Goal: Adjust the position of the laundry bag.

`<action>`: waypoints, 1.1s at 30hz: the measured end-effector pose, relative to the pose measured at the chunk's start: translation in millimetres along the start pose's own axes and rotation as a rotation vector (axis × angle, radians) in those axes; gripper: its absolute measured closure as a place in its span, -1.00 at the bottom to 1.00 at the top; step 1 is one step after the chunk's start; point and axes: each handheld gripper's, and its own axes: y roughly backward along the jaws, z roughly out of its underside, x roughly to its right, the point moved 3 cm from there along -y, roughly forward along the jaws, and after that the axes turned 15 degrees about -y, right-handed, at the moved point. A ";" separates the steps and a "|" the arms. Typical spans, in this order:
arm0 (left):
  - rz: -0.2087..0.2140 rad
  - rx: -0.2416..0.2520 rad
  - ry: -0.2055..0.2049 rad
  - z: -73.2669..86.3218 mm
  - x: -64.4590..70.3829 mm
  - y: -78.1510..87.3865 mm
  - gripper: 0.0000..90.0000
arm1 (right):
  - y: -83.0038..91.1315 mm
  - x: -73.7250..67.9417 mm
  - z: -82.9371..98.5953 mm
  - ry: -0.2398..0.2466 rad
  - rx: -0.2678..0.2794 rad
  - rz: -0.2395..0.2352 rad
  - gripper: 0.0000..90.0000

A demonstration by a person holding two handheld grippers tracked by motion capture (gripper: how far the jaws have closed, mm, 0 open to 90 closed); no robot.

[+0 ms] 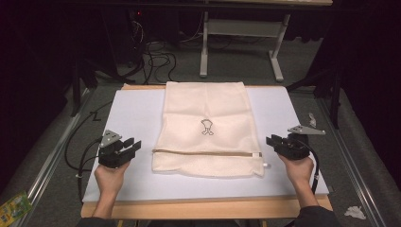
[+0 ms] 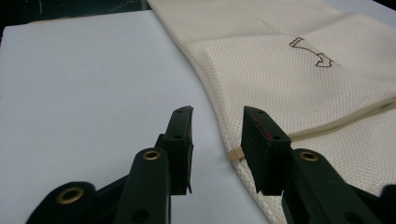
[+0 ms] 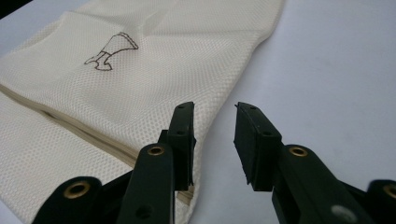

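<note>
Cream Bag Waits Between Two Open Claws

Cream mesh bag (image 1: 206, 130) lies flat in the middle of the white sheet (image 1: 135, 113) on the bench (image 1: 203, 208). From the high view, the left claw (image 1: 133, 145) sits just beside the bag's left edge, and the right claw (image 1: 270, 140) sits just beside its right edge. Both are open and hold nothing. A zip line (image 1: 206, 152) runs across the bag near its front. Cables (image 1: 156, 59) and a table frame (image 1: 241, 28) stand on the floor behind, well away.

In the left gripper view, the left claw (image 2: 217, 133) is partly open. The bag's edge (image 2: 219, 121) and the end of the zip (image 2: 237, 154) lie between its jaws. Nothing blocks the way.

In the right gripper view, the right claw (image 3: 214, 130) is partly open too, right at the bag's side edge (image 3: 201, 135).

I think the mesh could slip out if a claw pinches too little cloth. A claw could also grab only the top layer, so the bag would open or bunch up.
</note>
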 end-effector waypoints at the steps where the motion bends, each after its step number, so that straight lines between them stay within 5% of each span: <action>1: -0.004 -0.001 -0.001 0.7 -0.8 0.8 0.40 | 1.3 2.4 0.4 -0.001 0.005 0.001 0.53; 33: -0.055 -0.014 0.065 26.5 -16.3 2.1 0.30 | 12.3 44.9 23.7 -0.089 0.027 0.045 0.52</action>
